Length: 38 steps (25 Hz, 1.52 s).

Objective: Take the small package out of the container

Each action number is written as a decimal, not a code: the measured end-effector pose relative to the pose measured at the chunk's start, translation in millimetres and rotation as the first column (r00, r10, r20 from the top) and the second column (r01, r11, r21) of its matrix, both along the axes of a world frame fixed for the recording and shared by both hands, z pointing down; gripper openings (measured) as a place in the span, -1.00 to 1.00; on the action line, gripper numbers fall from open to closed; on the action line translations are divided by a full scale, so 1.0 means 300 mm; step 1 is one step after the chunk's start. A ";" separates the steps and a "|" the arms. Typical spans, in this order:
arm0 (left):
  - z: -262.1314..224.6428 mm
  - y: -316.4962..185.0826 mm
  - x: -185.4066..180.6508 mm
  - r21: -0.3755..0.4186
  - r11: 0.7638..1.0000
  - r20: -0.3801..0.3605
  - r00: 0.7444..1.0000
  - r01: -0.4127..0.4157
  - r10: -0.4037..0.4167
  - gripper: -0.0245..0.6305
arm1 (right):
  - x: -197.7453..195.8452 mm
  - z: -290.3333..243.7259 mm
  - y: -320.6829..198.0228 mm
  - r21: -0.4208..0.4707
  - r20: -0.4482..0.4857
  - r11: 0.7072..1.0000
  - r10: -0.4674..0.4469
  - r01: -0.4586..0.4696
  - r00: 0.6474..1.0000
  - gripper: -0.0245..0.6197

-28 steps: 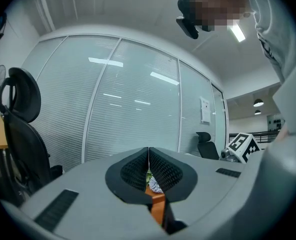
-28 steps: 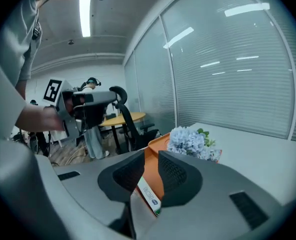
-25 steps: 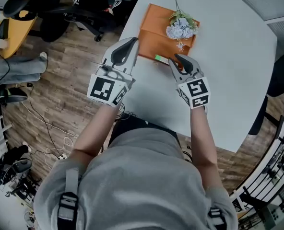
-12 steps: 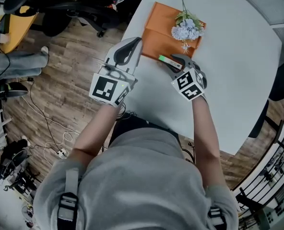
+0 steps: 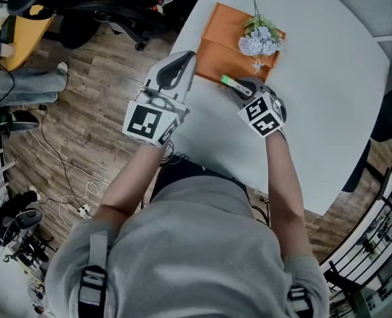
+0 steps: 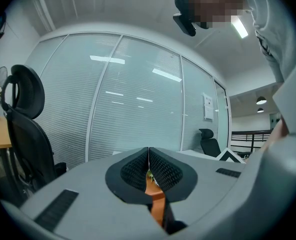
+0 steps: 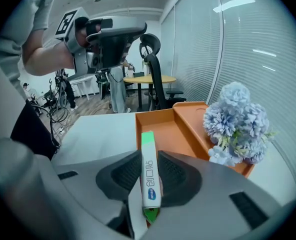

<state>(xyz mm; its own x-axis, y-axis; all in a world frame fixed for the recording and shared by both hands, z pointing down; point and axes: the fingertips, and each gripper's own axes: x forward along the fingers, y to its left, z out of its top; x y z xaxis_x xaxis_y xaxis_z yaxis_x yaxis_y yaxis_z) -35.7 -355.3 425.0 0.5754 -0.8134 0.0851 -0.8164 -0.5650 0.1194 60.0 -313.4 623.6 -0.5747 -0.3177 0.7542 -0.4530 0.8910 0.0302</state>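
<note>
Right tool (image 5: 239, 86) (image 7: 149, 165): jaws clamped on the small white rectangular package with green ends (image 5: 230, 83) (image 7: 147, 151). The pads grip its two long sides. Blue print is visible on the white face. One green end sticks out past the jaw tips and the other sits back between the pads.

Package position: held at the near edge of the orange rectangular plastic container (image 5: 216, 48) (image 7: 165, 126), with the far green end over the container's near wall. I cannot tell whether that end touches the wall.

Left tool (image 5: 183, 61) (image 6: 148, 164): jaws together, with the ribbed pads meeting at the tips. A narrow orange strip shows in the gap lower down. I cannot tell whether anything is pinched there. In the head view its tip lies at the near left corner of the container.

The container stands on the white bench (image 5: 315, 105) (image 7: 98, 129) near the bench's far left edge. The right gripper view shows two compartments, the nearer one bare inside.

A bunch of pale blue artificial flowers (image 5: 260, 42) (image 7: 238, 119) rests on the container's far right part, with a green stem running away from the person.

Surroundings: wood-plank floor (image 5: 83, 131) to the left of the bench and a black office chair (image 5: 97, 5) (image 6: 23, 114) (image 7: 155, 74) beyond it.
</note>
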 end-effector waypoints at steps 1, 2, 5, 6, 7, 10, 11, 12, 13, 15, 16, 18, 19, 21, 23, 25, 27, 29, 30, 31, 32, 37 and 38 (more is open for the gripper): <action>-0.005 0.003 0.000 0.003 1.000 0.000 1.000 0.000 0.000 -0.86 | 0.002 -0.013 -0.002 0.007 0.012 1.000 0.008 -0.008 1.000 -0.55; -0.010 0.006 0.000 0.007 1.000 0.000 1.000 0.001 -0.001 -0.86 | 0.005 -0.027 -0.005 0.016 0.023 1.000 0.017 -0.017 1.000 -0.56; -0.028 0.011 -0.001 0.019 1.000 0.001 1.000 0.003 -0.003 -0.86 | 0.013 -0.081 -0.009 0.044 0.066 0.998 0.051 -0.054 0.996 -0.56; -0.035 0.012 -0.002 0.022 1.000 0.001 1.000 0.005 -0.005 -0.86 | 0.017 -0.105 -0.010 0.052 0.091 0.996 0.070 -0.074 0.993 -0.56; -0.043 0.012 -0.003 0.026 1.000 0.001 1.000 0.006 -0.006 -0.86 | 0.021 -0.135 -0.013 0.062 0.121 0.993 0.090 -0.098 0.989 -0.56; -0.070 0.018 -0.001 0.040 0.999 0.001 1.000 0.007 -0.007 -0.86 | 0.045 -0.249 -0.022 0.099 0.236 0.978 0.156 -0.184 0.959 -0.56; -0.079 0.023 0.000 0.045 0.999 0.002 1.000 0.006 -0.006 -0.86 | 0.057 -0.289 -0.022 0.109 0.278 0.970 0.179 -0.216 0.944 -0.56; -0.087 0.028 0.002 0.050 0.999 0.002 1.000 0.005 -0.005 -0.86 | 0.071 -0.329 -0.020 0.119 0.315 0.962 0.200 -0.248 0.928 -0.57; -0.095 0.033 0.004 0.054 0.999 0.002 1.000 0.004 -0.005 -0.86 | 0.089 -0.366 -0.018 0.131 0.345 0.951 0.220 -0.278 0.913 -0.57; -0.116 0.042 0.007 0.066 0.998 0.002 1.000 0.005 -0.005 -0.86 | 0.129 -0.438 -0.014 0.167 0.387 0.926 0.254 -0.338 0.887 -0.57; -0.128 0.047 0.008 0.073 0.997 0.001 1.000 0.005 -0.005 -0.86 | 0.150 -0.475 -0.011 0.185 0.407 0.911 0.271 -0.369 0.872 -0.57; -0.149 0.059 0.013 0.084 0.996 0.000 1.000 0.004 -0.004 -0.86 | 0.193 -0.547 -0.001 0.209 0.455 0.876 0.306 -0.434 0.836 -0.57; -0.159 0.065 0.016 0.090 0.996 0.000 1.000 0.003 -0.003 -0.86 | 0.216 -0.582 0.005 0.216 0.482 0.858 0.322 -0.467 0.815 -0.57; -0.180 0.075 0.024 0.100 0.995 -0.003 1.000 0.001 0.000 -0.86 | 0.260 -0.655 0.018 0.226 0.542 0.818 0.346 -0.529 0.766 -0.57; -0.204 0.086 0.031 0.109 0.994 -0.007 1.000 -0.001 0.002 -0.86 | 0.302 -0.735 0.035 0.235 0.602 0.777 0.356 -0.584 0.715 -0.57; -0.227 0.099 0.040 0.121 0.993 -0.015 1.000 -0.004 0.006 -0.86 | 0.340 -0.813 0.057 0.244 0.651 0.735 0.359 -0.632 0.669 -0.57; -0.245 0.111 0.050 0.136 0.991 -0.018 1.000 -0.009 0.012 -0.86 | 0.378 -0.878 0.079 0.249 0.693 0.694 0.361 -0.676 0.625 -0.57; -0.268 0.118 0.056 0.148 0.989 -0.021 1.000 -0.005 0.008 -0.86 | 0.414 -0.936 0.103 0.257 0.726 0.654 0.355 -0.711 0.589 -0.57; -0.282 0.121 0.056 0.154 0.988 -0.023 1.000 -0.002 0.005 -0.86 | 0.431 -0.967 0.115 0.263 0.742 0.636 0.348 -0.726 0.573 -0.57; -0.296 0.123 0.057 0.161 0.987 -0.025 1.000 0.001 0.004 -0.86 | 0.446 -0.997 0.128 0.267 0.758 0.618 0.339 -0.739 0.558 -0.57; -0.311 0.126 0.058 0.168 0.986 -0.027 1.000 0.002 0.003 -0.86 | 0.460 -1.027 0.141 0.271 0.773 0.602 0.328 -0.751 0.543 -0.57; -0.367 0.170 0.087 0.192 0.981 -0.032 0.999 0.004 0.002 -0.86 | 0.511 -1.121 0.232 0.267 0.833 0.547 0.282 -0.793 0.475 -0.57; -0.373 0.174 0.090 0.193 0.981 -0.033 0.999 0.003 0.003 -0.86 | 0.513 -1.129 0.243 0.264 0.839 0.540 0.279 -0.799 0.466 -0.57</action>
<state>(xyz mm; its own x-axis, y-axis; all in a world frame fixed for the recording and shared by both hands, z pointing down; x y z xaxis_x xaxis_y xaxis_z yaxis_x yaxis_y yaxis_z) -8.9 -303.2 313.1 0.5754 -0.8126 -0.0928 -0.8137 -0.5802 0.0351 214.0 -240.5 285.0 -0.3005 -0.9307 -0.2084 -0.9346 0.3310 -0.1304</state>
